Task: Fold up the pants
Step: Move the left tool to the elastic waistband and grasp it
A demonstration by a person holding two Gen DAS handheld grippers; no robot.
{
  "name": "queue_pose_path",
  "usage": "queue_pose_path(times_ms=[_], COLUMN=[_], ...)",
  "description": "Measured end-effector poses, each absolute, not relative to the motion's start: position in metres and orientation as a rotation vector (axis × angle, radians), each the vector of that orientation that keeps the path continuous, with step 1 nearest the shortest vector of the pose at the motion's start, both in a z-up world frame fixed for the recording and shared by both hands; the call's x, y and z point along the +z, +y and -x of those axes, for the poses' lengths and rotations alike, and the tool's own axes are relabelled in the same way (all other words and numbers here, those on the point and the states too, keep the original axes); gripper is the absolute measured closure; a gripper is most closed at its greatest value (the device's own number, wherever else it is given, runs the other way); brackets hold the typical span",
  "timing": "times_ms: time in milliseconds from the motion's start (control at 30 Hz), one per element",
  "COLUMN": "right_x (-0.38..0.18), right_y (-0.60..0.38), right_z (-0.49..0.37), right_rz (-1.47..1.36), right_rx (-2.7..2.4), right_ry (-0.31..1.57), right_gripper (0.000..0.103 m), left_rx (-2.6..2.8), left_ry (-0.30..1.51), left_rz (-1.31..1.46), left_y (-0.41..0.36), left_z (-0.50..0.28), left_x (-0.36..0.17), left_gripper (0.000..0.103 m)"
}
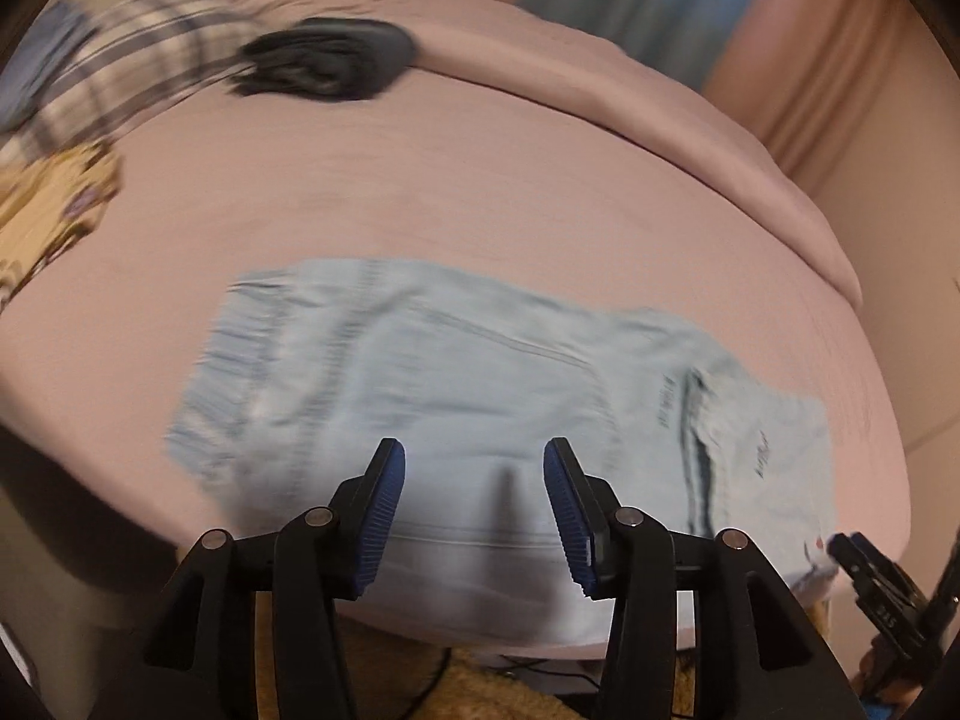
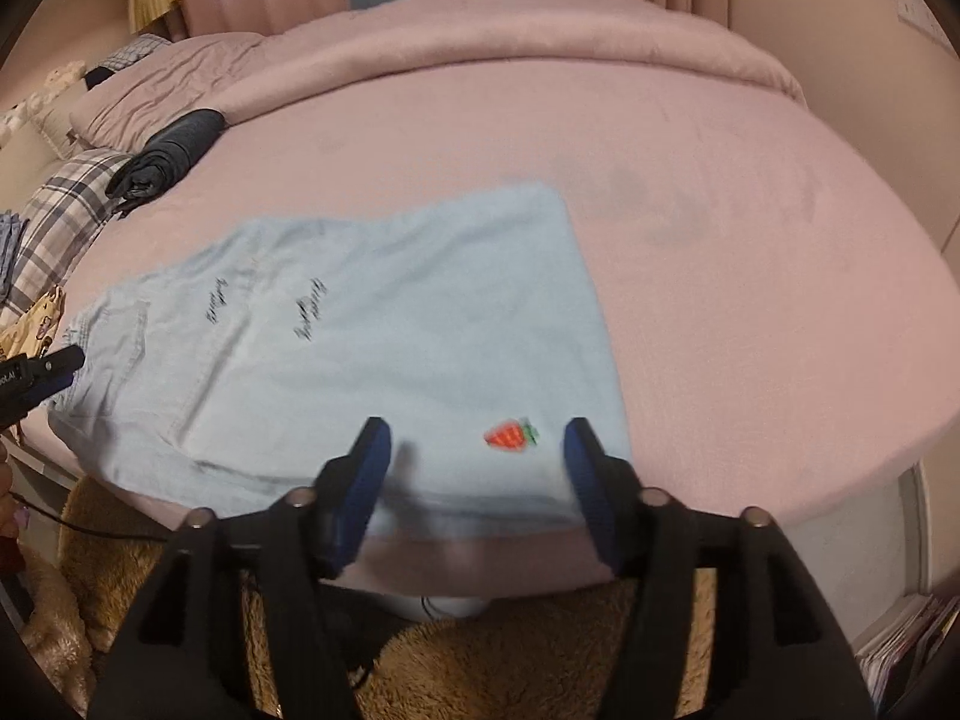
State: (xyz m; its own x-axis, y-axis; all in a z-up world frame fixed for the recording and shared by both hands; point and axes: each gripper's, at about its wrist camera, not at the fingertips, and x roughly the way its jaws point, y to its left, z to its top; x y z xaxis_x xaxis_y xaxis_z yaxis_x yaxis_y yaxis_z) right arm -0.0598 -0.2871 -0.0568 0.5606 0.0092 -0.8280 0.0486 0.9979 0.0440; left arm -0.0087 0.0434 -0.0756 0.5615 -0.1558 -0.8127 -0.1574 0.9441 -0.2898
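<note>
Left wrist view: I see my left tongs (image 1: 474, 516) open and empty above the folded pants (image 1: 480, 396) on the bed (image 1: 480, 180); right tongs (image 2: 477, 480) too, strawberry (image 2: 510, 435) at 12 o'clock.

Light: soft, warm and even indoors; its source cannot be told.
Shadows: a faint one on the pants (image 1: 456, 396) between the left gripper (image 1: 474, 462) fingers, another beside the right gripper (image 2: 477, 438).
Blur: heavy smear across the left view, milder in the right.
Distortion: strong fisheye bending, dark corners beyond the bed (image 2: 750, 228).
</note>
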Motion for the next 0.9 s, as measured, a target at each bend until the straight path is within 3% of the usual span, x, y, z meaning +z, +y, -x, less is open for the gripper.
queue_pose_path(times_ms=[267, 767, 900], right_x=[-0.012, -0.098, -0.108], right_y=[-0.247, -0.198, -0.189], right_z=[0.010, -0.030, -0.020], right_rz=[-0.047, -0.021, 0.095], right_rx=[0.023, 0.046, 0.040], right_ry=[0.867, 1.084, 1.033], right_gripper=[0.022, 0.022, 0.021], left_rx=[0.107, 0.193, 0.305], left_ry=[0.998, 0.922, 0.974], left_rz=[0.461, 0.464, 0.475], left_y=[0.087, 0.109, 0.125], left_z=[0.021, 0.036, 0.035], left_x=[-0.092, -0.070, -0.085], left_gripper=[0.049, 0.047, 0.046])
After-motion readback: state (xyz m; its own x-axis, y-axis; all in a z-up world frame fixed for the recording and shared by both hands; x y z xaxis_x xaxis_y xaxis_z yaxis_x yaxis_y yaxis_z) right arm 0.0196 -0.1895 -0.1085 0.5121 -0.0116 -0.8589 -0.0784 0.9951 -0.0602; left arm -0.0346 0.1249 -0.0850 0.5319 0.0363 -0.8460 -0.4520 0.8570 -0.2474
